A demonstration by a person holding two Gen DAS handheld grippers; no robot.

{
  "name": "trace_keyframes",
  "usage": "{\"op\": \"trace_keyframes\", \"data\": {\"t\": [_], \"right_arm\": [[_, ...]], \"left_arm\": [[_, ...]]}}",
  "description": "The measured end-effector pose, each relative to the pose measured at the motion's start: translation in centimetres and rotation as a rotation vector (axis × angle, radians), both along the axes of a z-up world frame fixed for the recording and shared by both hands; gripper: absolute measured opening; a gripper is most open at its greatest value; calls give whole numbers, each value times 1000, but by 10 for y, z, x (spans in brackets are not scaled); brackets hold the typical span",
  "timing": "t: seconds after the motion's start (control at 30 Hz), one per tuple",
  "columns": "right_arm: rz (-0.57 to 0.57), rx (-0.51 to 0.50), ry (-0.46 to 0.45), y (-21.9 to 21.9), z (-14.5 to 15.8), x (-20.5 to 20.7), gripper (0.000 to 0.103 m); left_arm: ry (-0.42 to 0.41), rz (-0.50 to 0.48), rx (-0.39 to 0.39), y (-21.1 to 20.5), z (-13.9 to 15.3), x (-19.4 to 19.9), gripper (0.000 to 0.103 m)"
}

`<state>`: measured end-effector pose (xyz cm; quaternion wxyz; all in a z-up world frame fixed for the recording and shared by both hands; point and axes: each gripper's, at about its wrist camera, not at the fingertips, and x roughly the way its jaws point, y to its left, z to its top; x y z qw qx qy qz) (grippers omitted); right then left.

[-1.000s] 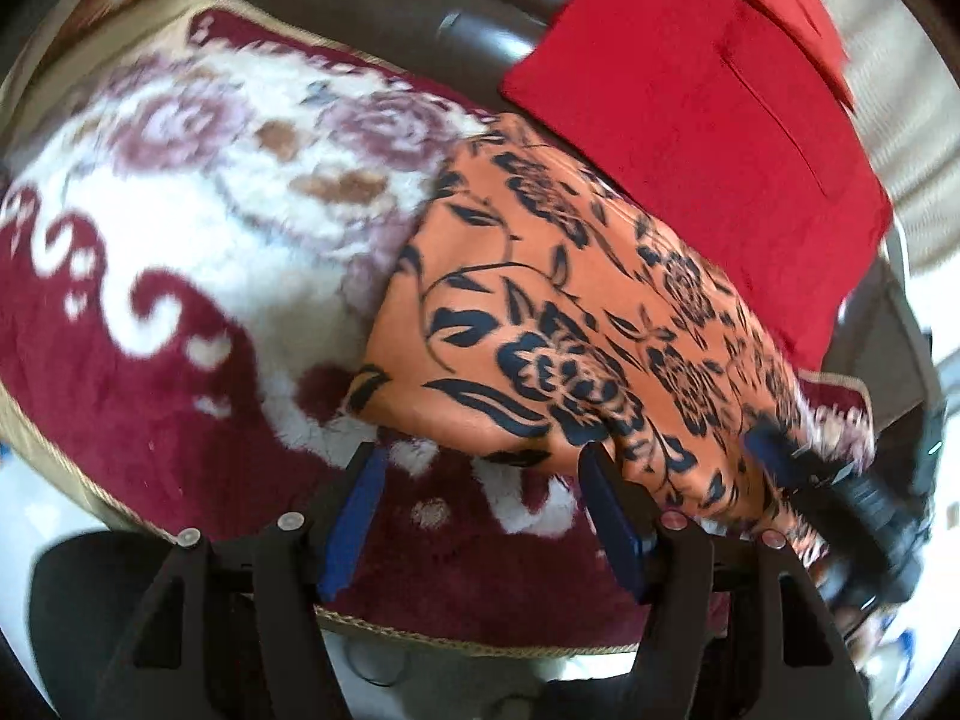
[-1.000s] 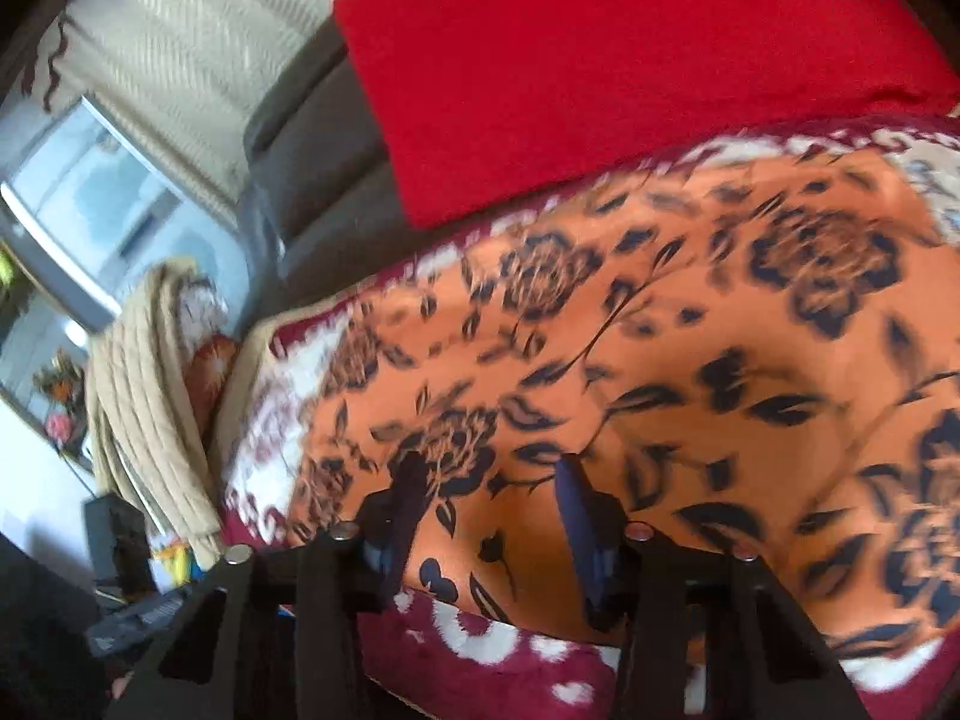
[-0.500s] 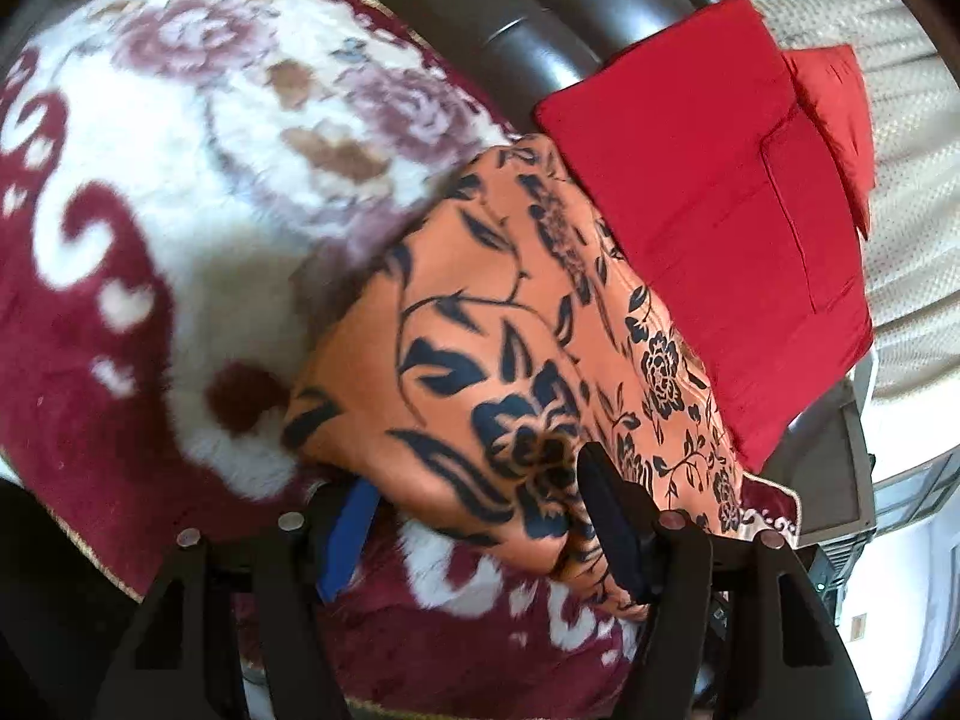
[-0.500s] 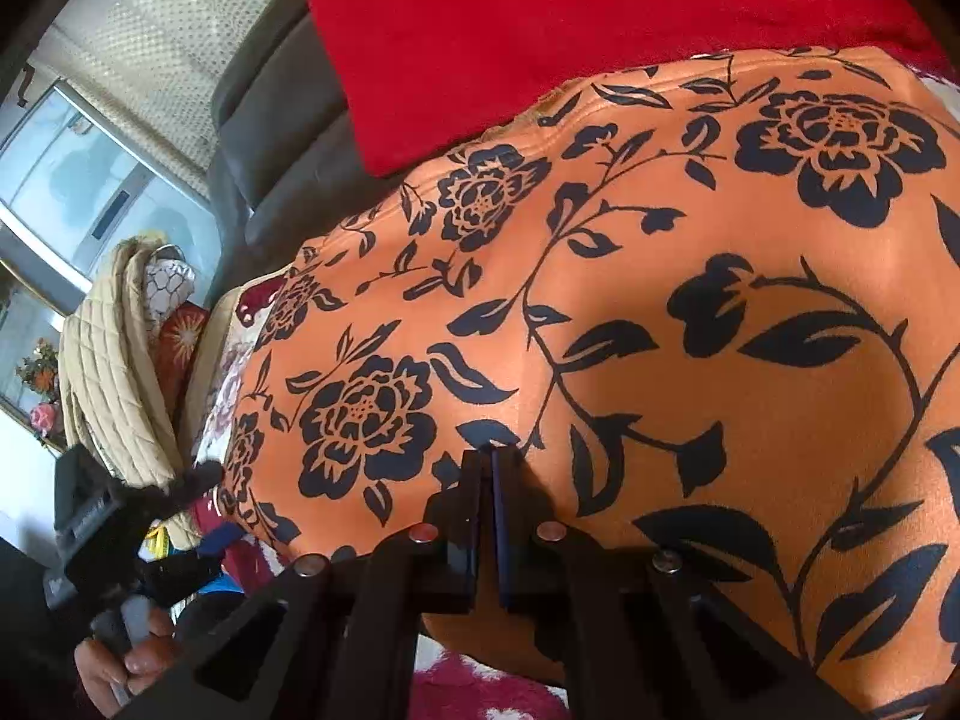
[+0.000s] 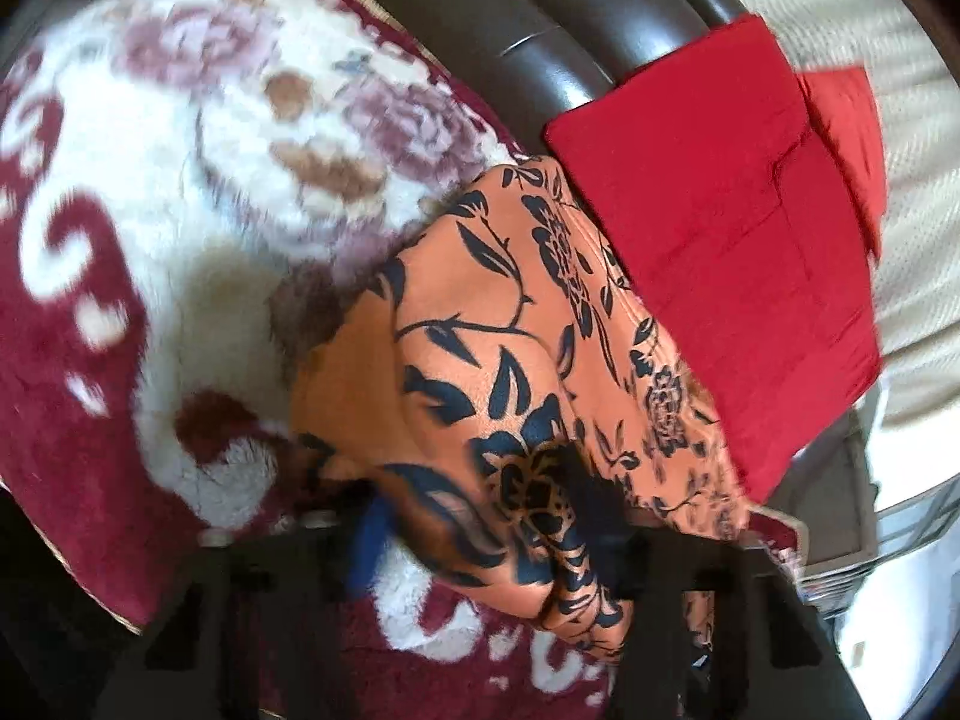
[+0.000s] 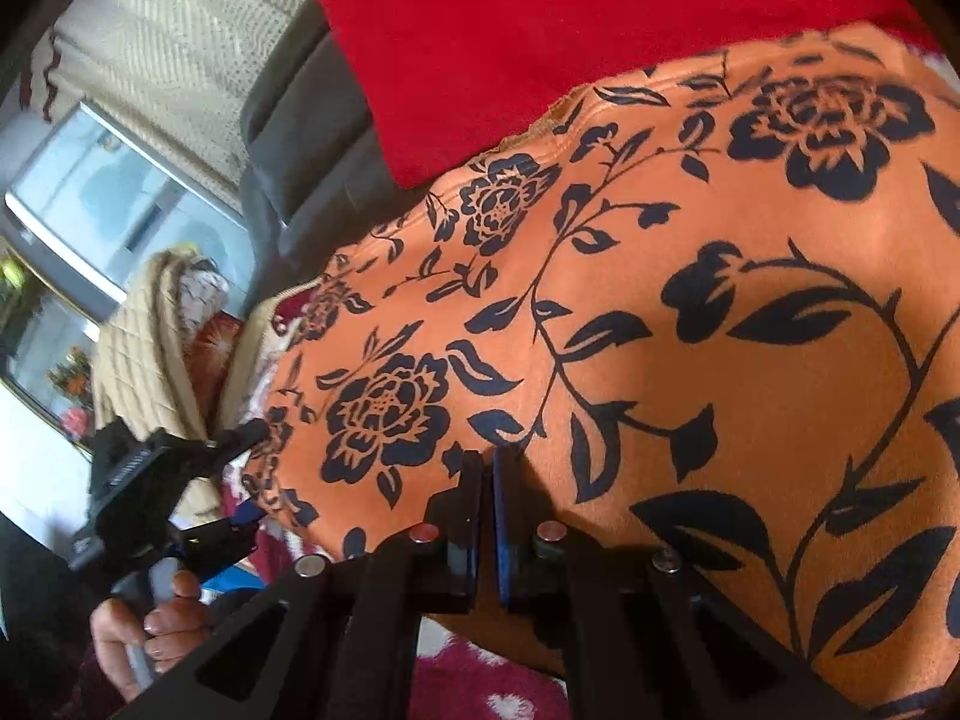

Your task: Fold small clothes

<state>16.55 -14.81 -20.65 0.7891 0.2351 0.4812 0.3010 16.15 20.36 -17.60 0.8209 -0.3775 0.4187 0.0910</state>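
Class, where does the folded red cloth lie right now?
In the left wrist view the folded red cloth lies upper right, on the dark sofa, bordering the far edge of the orange floral garment.

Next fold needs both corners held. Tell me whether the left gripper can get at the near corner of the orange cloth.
Probably yes. The left gripper is already at the orange cloth, its jaws closing with the near edge bunched between them; nothing blocks it. The right gripper is shut on the cloth's edge.
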Motion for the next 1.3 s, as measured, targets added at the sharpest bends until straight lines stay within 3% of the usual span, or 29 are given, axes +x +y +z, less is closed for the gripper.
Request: {"op": "trace_keyframes", "data": {"t": [0.03,0.1,0.3,0.53,0.63,0.73,0.83,0.9,0.93,0.97,1.0,1.03,1.07,1.1,1.17,1.3], "right_arm": [[4,16,10,-2,1,0,4],[5,53,35,-8,2,0,5],[-75,188,46,-49,20,0,11],[-227,316,-19,-127,44,-7,11],[-296,384,4,-156,39,-7,11],[-360,438,60,-175,26,-5,12],[-397,477,130,-186,12,-4,12],[-403,503,164,-189,6,-4,13],[-398,523,175,-189,4,-3,14],[-392,530,180,-188,4,-2,22],[-387,532,180,-184,5,0,36],[-380,536,175,-181,7,0,47],[-370,547,156,-177,11,0,73],[-361,548,128,-170,16,2,80],[-333,494,103,-159,25,6,80],[-296,412,152,-130,22,26,80]], "left_arm": [[6,-20,46,-5,6,3,23],[-3,-50,110,-14,19,6,19],[-124,-195,291,-61,74,14,15],[-217,-501,487,-173,115,29,14],[-222,-647,552,-227,107,33,14],[-143,-850,630,-291,70,39,16],[-56,-966,585,-311,35,39,23],[-77,-974,586,-307,34,29,25],[-109,-994,548,-300,43,23,27],[-129,-1008,512,-293,52,18,27],[-161,-1016,471,-283,65,11,32],[-188,-1012,458,-275,74,5,44],[-225,-995,462,-265,85,-2,51],[-257,-966,477,-254,93,-8,61],[-274,-911,502,-233,101,-11,62],[-165,-801,498,-193,87,4,62]]}}
